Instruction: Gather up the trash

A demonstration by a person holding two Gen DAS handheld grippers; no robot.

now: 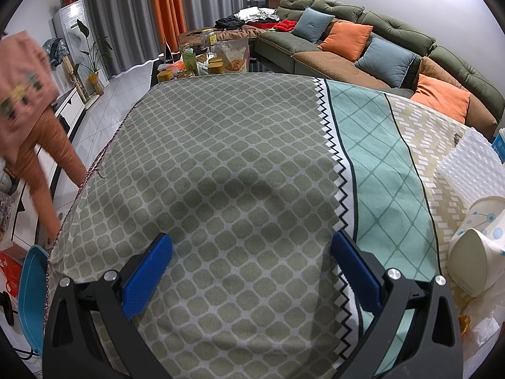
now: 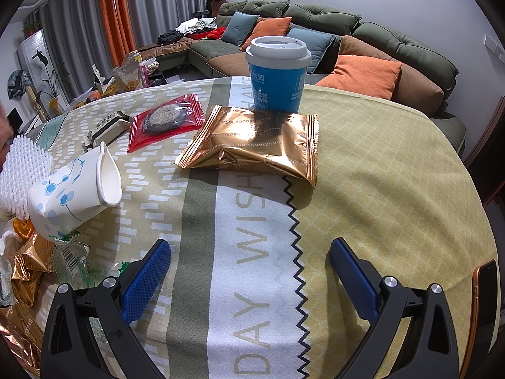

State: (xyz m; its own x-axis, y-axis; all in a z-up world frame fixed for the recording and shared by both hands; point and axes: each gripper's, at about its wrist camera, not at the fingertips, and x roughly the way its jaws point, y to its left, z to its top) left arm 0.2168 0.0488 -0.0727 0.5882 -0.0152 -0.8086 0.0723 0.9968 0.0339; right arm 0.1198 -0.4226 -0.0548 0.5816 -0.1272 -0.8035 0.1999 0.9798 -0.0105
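Right gripper (image 2: 249, 252) and left gripper (image 1: 251, 248) hung wide open, empty, above the tablecloth (image 2: 378, 164); approach step, probable next target gold wrapper (image 2: 252, 145) just before blue cup (image 2: 277, 72), needing forward reach.

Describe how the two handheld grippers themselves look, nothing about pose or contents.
The left gripper and right gripper look identical: black plastic frames with triangular cut-outs, silver round bolt heads at the joints, and jaws faced with blue, finely textured pads. No cables, markings or sleeves are visible.
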